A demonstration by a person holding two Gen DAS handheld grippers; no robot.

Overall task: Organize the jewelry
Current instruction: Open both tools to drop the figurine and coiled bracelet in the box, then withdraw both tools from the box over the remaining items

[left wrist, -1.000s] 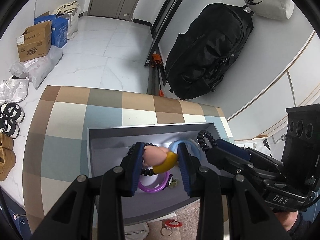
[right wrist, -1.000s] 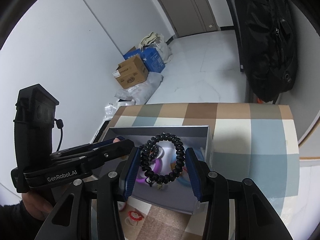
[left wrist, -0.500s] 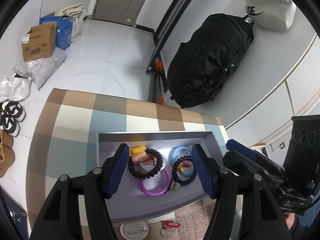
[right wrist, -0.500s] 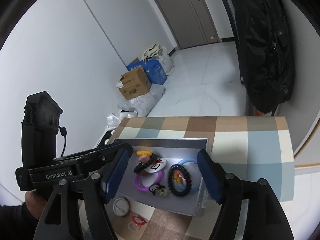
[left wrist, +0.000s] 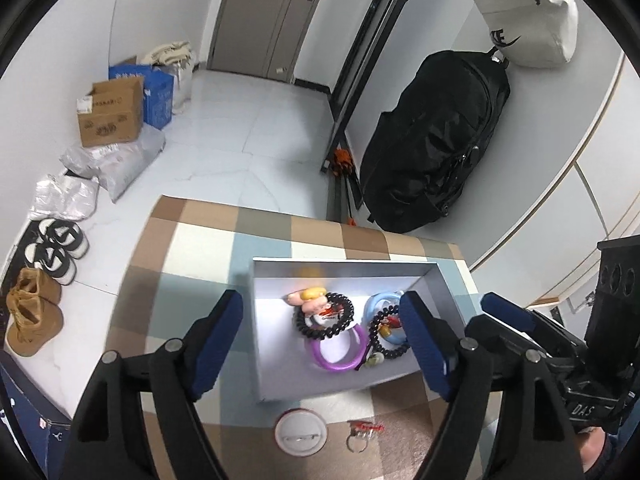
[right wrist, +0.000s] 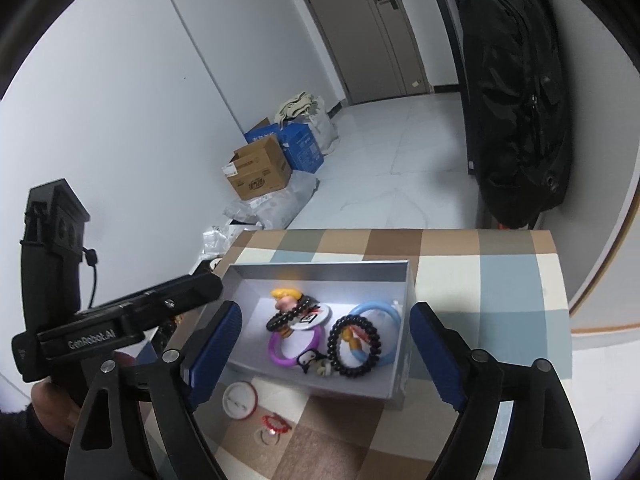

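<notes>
Jewelry all sits in grey box (left wrist: 430, 280) on checked tablecloth (left wrist: 192, 280), white tile floor (left wrist: 256, 148) beyond. Count inside: two black coil bracelets (left wrist: 325, 317), one purple bangle (left wrist: 338, 350), one blue bangle (right wrist: 378, 334). On cloth in front: one white badge (left wrist: 301, 432), one red ring (left wrist: 364, 434). Left gripper (left wrist: 326, 346), right gripper (right wrist: 326, 350): jaws opening wide, holding nothing.

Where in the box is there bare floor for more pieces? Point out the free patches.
Free: the box floor's left strip, beside the purple ring, and the band along its back wall. Crowded: middle and right, where the black bracelets and blue ring overlap.
</notes>
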